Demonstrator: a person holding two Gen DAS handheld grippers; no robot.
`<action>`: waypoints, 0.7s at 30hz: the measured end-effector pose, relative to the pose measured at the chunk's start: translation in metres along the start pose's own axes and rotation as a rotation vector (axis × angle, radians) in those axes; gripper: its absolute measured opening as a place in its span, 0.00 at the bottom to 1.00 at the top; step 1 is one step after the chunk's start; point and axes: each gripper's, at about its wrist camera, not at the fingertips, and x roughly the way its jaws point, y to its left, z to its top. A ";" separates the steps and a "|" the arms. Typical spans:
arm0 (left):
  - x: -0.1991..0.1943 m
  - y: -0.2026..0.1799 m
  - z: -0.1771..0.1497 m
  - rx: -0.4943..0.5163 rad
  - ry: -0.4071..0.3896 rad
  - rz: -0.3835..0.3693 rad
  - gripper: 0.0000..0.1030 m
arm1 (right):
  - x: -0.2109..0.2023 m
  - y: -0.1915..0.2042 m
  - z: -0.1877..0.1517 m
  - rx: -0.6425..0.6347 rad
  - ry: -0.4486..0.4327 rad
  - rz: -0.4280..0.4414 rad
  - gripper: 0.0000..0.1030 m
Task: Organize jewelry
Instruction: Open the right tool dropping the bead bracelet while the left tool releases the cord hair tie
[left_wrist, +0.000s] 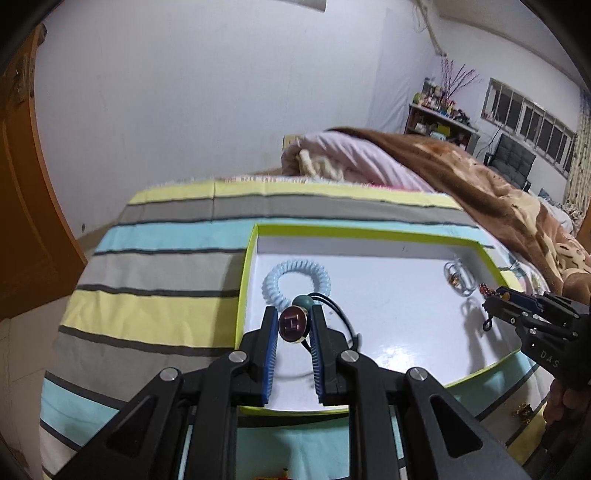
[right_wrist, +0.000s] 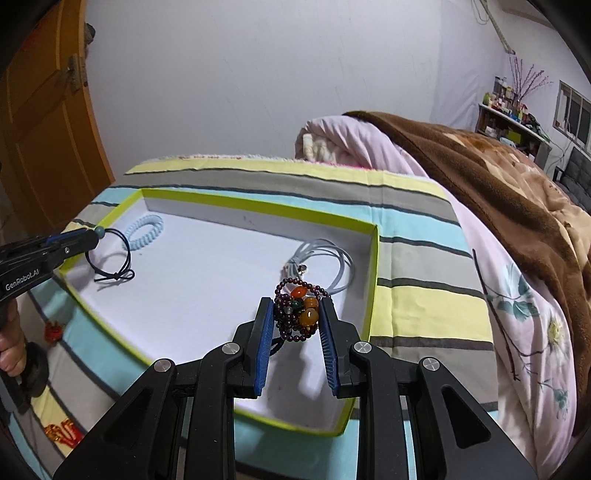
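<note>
Lime-rimmed white box (right_wrist: 373, 266); pale blue coil tie (left_wrist: 295, 275); yellow, grey, aqua striped sheet (left_wrist: 155, 236); brown blanket (right_wrist: 498, 173).

Both wrist views close above the tray (left_wrist: 255, 236), angled down across the bed (right_wrist: 424, 295), sharing its white floor

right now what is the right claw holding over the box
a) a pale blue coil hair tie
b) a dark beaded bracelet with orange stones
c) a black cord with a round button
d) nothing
b: in the right wrist view the right claw is shut on the beaded bracelet, while the coil tie lies in the box and the black cord hangs from the left claw.
</note>
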 end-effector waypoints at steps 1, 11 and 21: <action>0.002 0.000 0.000 0.000 0.008 0.010 0.17 | 0.003 -0.001 0.000 0.001 0.009 -0.002 0.25; 0.016 0.004 -0.001 -0.017 0.064 0.019 0.18 | 0.012 0.002 0.000 -0.015 0.041 0.007 0.25; 0.008 0.005 -0.003 -0.023 0.037 0.007 0.28 | 0.003 0.001 -0.001 -0.004 0.014 0.024 0.35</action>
